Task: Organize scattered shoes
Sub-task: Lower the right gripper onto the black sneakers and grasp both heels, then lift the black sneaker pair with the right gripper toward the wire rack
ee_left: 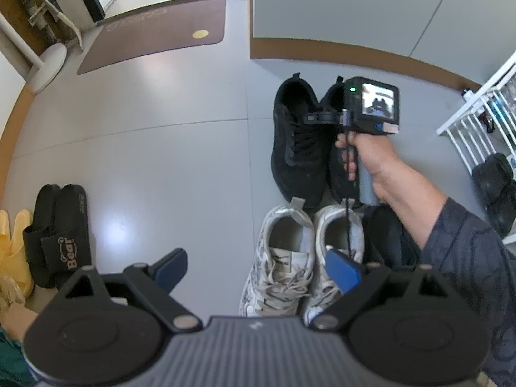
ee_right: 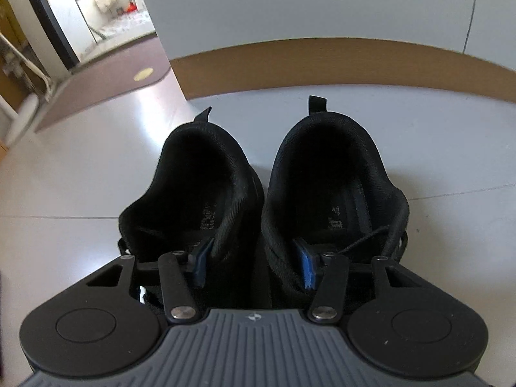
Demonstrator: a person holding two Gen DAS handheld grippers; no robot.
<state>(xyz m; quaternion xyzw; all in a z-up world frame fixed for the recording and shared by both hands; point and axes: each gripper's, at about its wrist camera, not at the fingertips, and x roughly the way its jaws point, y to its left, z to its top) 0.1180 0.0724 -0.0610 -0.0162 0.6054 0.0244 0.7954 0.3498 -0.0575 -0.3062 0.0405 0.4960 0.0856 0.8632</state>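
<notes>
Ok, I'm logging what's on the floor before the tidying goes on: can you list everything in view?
black sneakers: two, black, side by side near the brown skirting
white sneakers: two, white, side by side next to the black pair
slides: two, black with "Bear" print, far left floor
slippers: yellow, count unclear, left edge
doormat: one, brown, by the doorway
rack: one, white, right edge
dark shoes: black, count unclear, beside the rack
left gripper: one, black, blue pads, jaws open over the white sneakers
right gripper: one, a finger inside each black sneaker
right hand: one, holding the right gripper
</notes>
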